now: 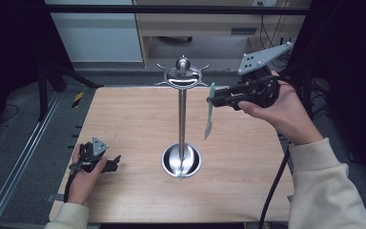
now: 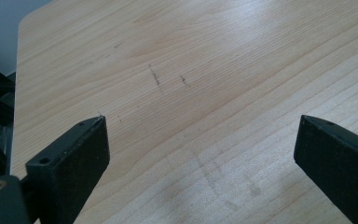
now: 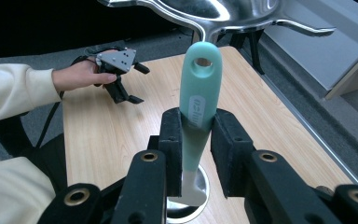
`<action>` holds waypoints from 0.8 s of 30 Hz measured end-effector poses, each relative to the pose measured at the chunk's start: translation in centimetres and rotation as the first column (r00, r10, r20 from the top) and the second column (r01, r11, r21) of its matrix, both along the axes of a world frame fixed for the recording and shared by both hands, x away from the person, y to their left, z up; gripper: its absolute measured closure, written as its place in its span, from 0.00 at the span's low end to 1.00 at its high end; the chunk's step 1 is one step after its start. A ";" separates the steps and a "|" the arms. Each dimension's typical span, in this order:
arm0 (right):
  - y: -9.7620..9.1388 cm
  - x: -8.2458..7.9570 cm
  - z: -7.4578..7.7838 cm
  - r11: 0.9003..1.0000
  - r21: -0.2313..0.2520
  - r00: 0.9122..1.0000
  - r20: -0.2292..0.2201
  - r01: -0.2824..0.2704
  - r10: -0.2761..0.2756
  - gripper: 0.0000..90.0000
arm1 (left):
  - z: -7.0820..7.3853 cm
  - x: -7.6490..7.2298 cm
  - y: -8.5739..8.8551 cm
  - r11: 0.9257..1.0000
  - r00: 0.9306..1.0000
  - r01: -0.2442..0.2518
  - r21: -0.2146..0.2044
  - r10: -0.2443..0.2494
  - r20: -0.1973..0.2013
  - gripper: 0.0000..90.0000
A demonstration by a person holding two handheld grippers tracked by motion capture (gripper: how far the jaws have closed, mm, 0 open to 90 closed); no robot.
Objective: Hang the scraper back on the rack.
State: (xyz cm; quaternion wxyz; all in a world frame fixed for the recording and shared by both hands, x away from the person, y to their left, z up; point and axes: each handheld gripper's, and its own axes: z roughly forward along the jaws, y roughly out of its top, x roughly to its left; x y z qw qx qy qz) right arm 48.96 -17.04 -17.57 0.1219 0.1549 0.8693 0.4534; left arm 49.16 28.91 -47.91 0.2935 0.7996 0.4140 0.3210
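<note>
Teal-handled utensil [image 3: 199, 100] up in the air, hanging upright, handle on top with its hang-hole [image 3: 202, 61] showing, steel blade pointing down. It sits right of the steel rack [image 1: 182, 119], just below the hooked crown [image 1: 182, 74], well above the tabletop [image 1: 124, 119].

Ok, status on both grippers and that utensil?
Right gripper shut on teal-handled utensil, beside rack hooks. Left gripper open over table. Nothing in the way.

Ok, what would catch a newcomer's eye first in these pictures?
Probably the tall steel hook stand at the table's middle. Next, the teal-handled utensil clamped in the right hand-held gripper, raised near the stand's hooks. The left hand-held gripper rests open at the table's left edge.
</note>
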 end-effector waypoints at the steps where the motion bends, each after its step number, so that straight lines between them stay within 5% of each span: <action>1: 0.0 0.0 0.0 1.000 -0.002 1.000 0.000 -0.001 0.001 0.83 | 0.0 0.0 0.0 1.000 1.000 0.000 0.000 0.000 0.000 0.03; 24: 0.7 0.4 -0.1 1.000 -0.012 1.000 -0.015 0.008 -0.008 0.83 | 0.0 0.0 0.0 1.000 1.000 0.002 0.001 -0.002 -0.001 0.03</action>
